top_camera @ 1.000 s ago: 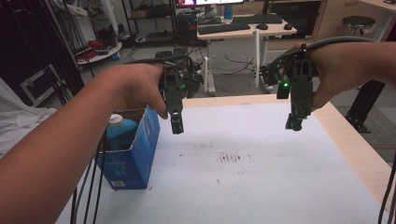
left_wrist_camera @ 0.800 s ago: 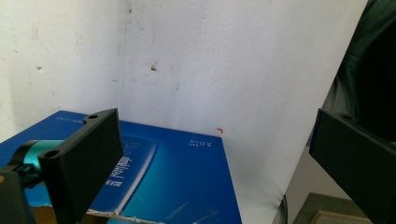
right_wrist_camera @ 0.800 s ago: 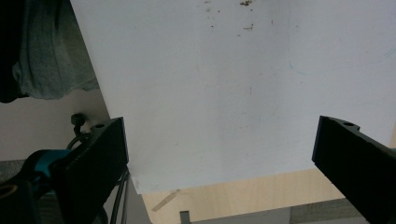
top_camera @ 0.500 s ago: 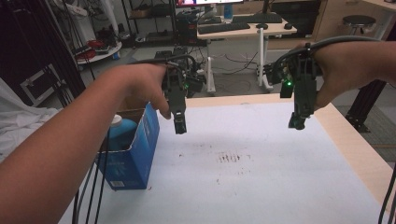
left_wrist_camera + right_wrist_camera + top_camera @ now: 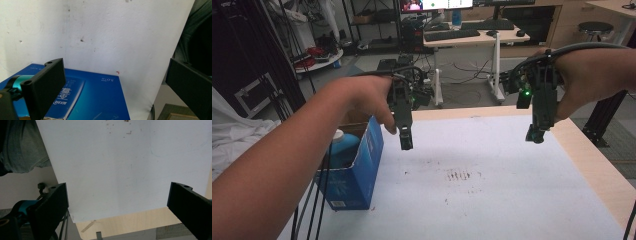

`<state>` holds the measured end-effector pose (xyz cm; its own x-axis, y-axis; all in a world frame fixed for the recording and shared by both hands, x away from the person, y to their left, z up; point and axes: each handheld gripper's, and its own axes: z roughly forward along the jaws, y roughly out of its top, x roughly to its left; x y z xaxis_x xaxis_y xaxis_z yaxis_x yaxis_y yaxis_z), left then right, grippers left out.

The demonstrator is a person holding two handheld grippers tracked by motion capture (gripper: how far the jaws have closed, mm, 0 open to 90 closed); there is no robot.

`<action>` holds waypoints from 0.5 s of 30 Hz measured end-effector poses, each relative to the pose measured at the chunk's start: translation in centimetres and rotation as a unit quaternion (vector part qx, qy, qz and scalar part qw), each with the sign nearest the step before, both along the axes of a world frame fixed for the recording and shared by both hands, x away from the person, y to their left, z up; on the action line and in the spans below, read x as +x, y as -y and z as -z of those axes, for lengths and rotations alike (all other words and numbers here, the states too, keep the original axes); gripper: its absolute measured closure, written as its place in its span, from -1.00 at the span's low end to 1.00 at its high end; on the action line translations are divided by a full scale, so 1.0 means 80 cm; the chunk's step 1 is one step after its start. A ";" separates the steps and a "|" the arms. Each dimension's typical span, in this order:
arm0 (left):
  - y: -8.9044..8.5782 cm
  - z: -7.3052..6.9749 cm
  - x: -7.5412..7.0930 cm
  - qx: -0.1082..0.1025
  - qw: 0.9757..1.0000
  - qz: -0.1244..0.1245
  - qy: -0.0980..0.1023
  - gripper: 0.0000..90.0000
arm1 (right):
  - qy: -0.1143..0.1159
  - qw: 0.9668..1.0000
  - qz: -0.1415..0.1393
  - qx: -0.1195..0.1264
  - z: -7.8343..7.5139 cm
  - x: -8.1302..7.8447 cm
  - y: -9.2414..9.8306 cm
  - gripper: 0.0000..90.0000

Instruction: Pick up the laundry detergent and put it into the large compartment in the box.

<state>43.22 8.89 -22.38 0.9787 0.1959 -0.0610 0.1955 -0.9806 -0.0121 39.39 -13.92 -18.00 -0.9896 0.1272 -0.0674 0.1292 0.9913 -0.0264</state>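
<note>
White table [image 5: 512, 190], blue box [image 5: 357, 165] beside left tongs [image 5: 406, 142]

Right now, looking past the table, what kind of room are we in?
Probably a lab or workshop-style office. Behind the white-topped table stands a desk with a keyboard and a monitor. There are metal shelving racks and loose cables on the floor.

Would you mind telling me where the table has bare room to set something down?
The white sheet is bare from the blue box across to the wooden strip at its right edge. Only the left edge is crowded, by the box and its bottle.
</note>
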 end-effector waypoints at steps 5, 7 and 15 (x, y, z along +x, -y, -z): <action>0.002 -0.001 -0.004 -0.002 1.000 0.002 0.002 -0.94 | 0.006 1.000 -0.002 0.002 -0.007 -0.002 0.000 -0.94; 0.002 -0.002 -0.005 -0.002 1.000 -0.001 0.001 -0.94 | 0.008 1.000 -0.002 0.001 -0.008 -0.003 0.000 -0.94; 0.002 -0.004 -0.011 0.000 1.000 0.001 0.003 -0.94 | 0.009 1.000 -0.003 0.002 -0.010 -0.006 0.000 -0.94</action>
<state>42.34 8.71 -22.05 0.9794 0.1944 -0.0549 0.1942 -0.9809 -0.0099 38.89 -13.93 -17.21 -0.9891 0.1211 -0.0843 0.1232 0.9922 -0.0211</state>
